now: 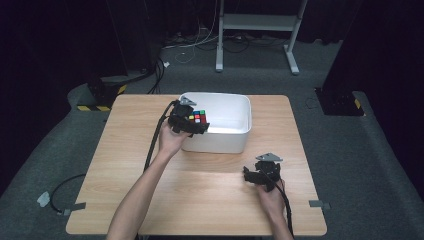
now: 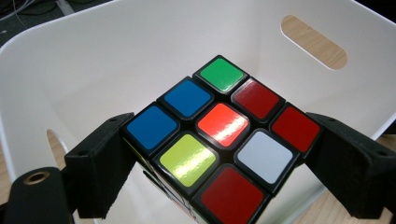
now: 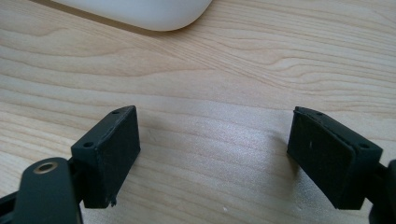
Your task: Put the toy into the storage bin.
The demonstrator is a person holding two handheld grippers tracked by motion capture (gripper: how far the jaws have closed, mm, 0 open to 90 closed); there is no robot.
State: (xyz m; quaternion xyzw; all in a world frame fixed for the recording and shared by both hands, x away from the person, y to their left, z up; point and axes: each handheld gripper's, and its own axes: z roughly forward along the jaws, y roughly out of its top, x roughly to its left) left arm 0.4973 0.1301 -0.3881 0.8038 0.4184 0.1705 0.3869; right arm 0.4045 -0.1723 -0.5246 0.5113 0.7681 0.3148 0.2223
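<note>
Widest first: the pale wooden surface [image 1: 150, 150] carries a white plastic tub with slotted handles [image 1: 235, 135] at its far middle, and that tub is where the action is. The left gripper [image 1: 192, 122] hangs over the tub's left rim, and its jaws are clamped on opposite sides of a scrambled colour-tiled puzzle cube [image 2: 219, 140]. In the left gripper view the cube sits up in the air inside the tub's walls, clear of the floor below, red, blue, green, yellow and white tiles facing the camera.

Over on the near right, the right gripper [image 1: 262, 175] waits low above bare wood, well apart from the tub, jaws spread wide with nothing between them.

By my reading this is the placing step: cube carried in, not yet set down. Next call is to lower it toward the tub floor, then spread the jaws so it drops squarely rather than tumbling.
</note>
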